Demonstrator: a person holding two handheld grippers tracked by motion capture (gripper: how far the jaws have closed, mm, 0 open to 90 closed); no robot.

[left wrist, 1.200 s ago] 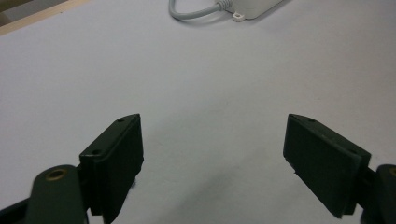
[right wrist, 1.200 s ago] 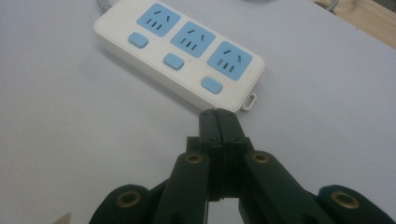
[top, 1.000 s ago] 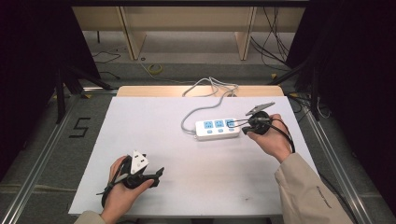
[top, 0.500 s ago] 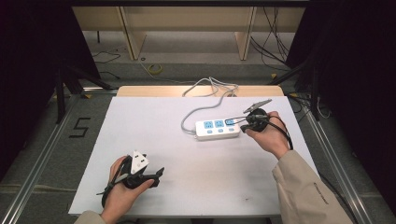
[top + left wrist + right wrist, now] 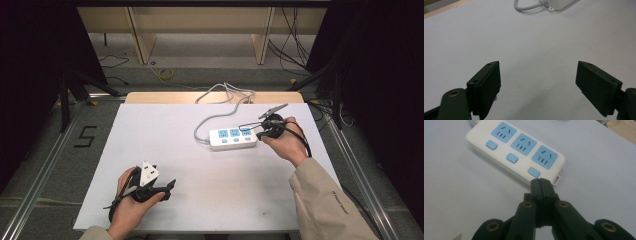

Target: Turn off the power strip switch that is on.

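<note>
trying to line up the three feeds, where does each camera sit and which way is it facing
High view: above the person's side, looking forward and down on the white table; both forearms enter from the bottom, left gripper near, right gripper at the power strip.
Left gripper view: rides the left gripper, low over bare tabletop; black fingers spread wide.
Right gripper view: rides the right gripper, aimed down at the strip; fingers pressed together by its end switch.
Shared: all three show the strip; the left gripper view catches its cord end.
</note>
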